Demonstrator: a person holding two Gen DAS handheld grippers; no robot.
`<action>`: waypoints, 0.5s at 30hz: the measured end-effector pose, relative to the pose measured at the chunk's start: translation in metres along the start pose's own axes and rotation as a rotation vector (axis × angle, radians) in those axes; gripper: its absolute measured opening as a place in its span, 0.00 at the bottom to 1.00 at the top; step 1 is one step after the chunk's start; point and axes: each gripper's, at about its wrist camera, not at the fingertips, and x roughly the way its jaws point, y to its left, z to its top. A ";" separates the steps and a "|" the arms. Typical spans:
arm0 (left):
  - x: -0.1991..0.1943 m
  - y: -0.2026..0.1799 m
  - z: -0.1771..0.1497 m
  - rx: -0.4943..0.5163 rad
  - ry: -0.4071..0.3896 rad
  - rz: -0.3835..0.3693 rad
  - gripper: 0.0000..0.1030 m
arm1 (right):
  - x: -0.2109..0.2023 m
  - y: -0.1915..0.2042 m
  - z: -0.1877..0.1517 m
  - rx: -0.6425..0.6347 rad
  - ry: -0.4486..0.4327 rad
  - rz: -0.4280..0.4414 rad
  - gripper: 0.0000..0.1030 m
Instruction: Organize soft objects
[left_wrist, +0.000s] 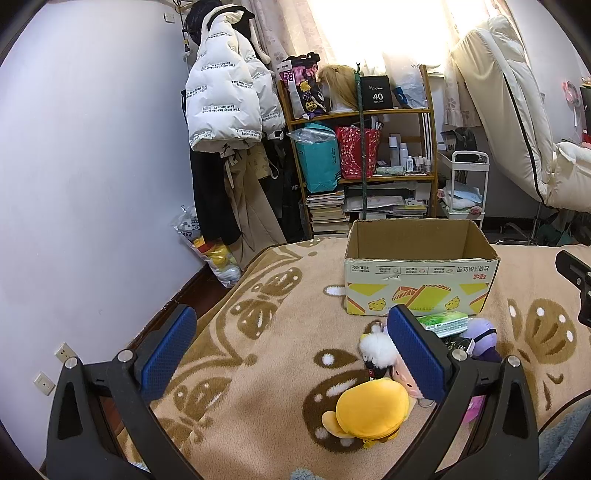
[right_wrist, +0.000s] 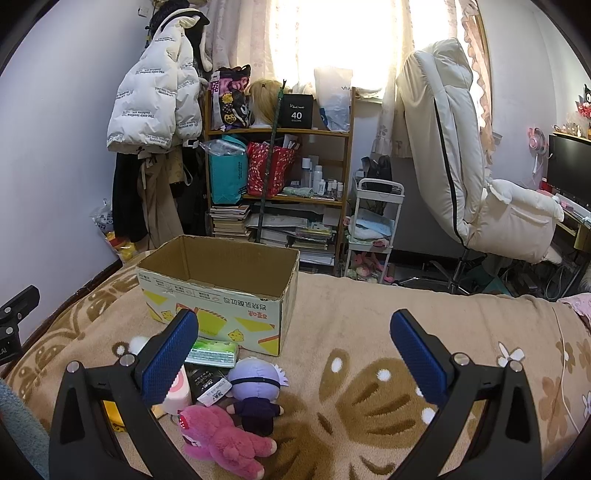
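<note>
Pink plush bear (right_wrist: 221, 435) fully visible only rightward.

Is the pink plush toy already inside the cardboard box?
No, the pink plush toy lies on the blanket in front of the cardboard box.

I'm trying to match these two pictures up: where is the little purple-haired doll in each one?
Left wrist view: the purple-haired doll lies right of centre, beyond the gripper's right finger and partly hidden by it.
Right wrist view: the doll lies lower left of centre on the blanket, just above the pink plush.
Shared landmark: the open cardboard box stands behind the doll in both.
</note>
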 end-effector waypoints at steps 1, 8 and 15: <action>0.000 0.000 0.000 0.000 0.000 0.000 0.99 | 0.000 0.000 0.000 -0.001 0.000 -0.001 1.00; 0.000 0.000 0.000 0.001 -0.001 -0.001 0.99 | 0.000 0.000 0.000 0.001 0.002 -0.002 1.00; 0.000 -0.001 0.000 0.001 -0.001 0.000 0.99 | 0.000 0.001 0.001 0.001 -0.001 -0.004 1.00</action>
